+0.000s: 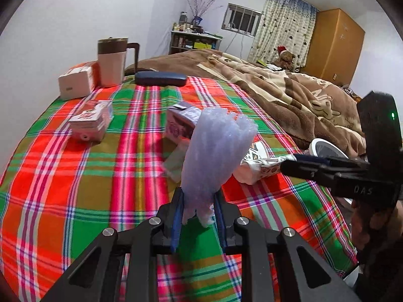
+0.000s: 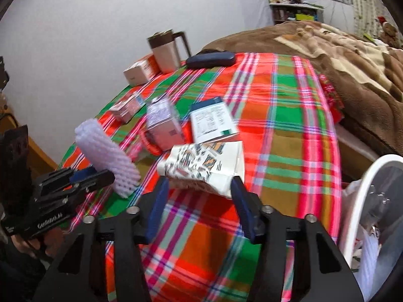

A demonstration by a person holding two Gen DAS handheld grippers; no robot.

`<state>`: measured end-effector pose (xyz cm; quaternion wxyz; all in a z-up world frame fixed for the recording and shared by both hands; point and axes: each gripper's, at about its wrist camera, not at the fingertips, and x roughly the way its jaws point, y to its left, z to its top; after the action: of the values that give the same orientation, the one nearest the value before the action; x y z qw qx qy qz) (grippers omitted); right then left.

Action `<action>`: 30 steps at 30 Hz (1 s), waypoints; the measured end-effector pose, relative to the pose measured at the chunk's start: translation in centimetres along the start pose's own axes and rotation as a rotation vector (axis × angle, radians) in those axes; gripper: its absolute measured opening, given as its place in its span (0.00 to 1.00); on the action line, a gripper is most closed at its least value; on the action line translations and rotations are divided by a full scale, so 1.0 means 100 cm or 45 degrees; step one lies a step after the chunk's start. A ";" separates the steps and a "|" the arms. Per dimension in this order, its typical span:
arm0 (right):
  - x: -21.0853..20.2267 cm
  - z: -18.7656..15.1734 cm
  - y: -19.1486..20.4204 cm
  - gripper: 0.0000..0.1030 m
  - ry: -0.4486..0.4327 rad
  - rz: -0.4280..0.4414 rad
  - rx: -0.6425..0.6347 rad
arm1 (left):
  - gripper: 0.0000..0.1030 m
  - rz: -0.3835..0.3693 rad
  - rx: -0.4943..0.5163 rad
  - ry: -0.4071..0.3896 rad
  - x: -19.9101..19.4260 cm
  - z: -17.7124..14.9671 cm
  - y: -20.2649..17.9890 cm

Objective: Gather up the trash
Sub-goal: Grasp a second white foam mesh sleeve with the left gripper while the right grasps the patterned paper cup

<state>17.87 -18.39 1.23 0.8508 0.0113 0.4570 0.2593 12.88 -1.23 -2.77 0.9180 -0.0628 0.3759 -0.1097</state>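
Left gripper point(image 1: 197, 216): jaws closed on the lower end of a foam net sleeve point(image 1: 216, 151), pale lilac, meshed and soft-looking, bunched and squeezed where it is clamped and flaring above. It is held clear of the plaid cloth point(image 1: 75, 176).

Right gripper point(image 2: 199, 188): a crumpled printed paper bag point(image 2: 204, 163) is seen between the blue fingers point(image 2: 158, 201). The pads appear to meet its edges, but a firm grip cannot be confirmed; motion blur noted. The bag is white with dark and orange print, creased, lying at the near side of the cloth.

A white-rimmed bin point(image 2: 357, 201) with a plastic liner is seen just beside the table on the right; some contents are visible inside, not identifiable.

Progress, as judged: one piece is in hand, a second is being taken, neither is binned yet. Task judged early to middle.

Further out on the cloth, still to be sorted: a flat leaflet point(image 2: 211, 123), a small purple-printed carton point(image 2: 163, 125) and a pink box point(image 1: 90, 120).

At the far edge, probably not trash: a mug point(image 1: 112, 60), a white and orange box point(image 1: 78, 80), a dark case point(image 1: 161, 78). Beyond, a brown blanket point(image 1: 277, 85) is seen on a bed.
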 end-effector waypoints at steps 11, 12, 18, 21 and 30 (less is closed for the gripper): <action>-0.014 -0.005 0.039 0.48 -0.036 0.009 -0.158 | 0.23 0.029 -0.079 -0.009 -0.011 -0.006 0.022; -0.015 -0.004 0.037 0.48 -0.047 -0.015 -0.160 | 0.23 0.028 -0.083 -0.009 -0.012 -0.007 0.023; 0.000 0.000 0.031 0.48 -0.019 -0.060 -0.159 | 0.23 0.026 -0.088 -0.009 -0.013 -0.009 0.024; 0.010 -0.001 0.037 0.48 0.016 -0.059 -0.207 | 0.23 0.025 -0.087 -0.007 -0.011 -0.011 0.024; 0.013 -0.007 0.052 0.48 0.029 -0.067 -0.315 | 0.23 0.029 -0.094 -0.003 -0.009 -0.012 0.025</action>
<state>15.64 -13.46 1.16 0.8469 -0.1087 0.4313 0.2914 11.82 1.32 -3.50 0.9167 -0.0925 0.3793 -0.0850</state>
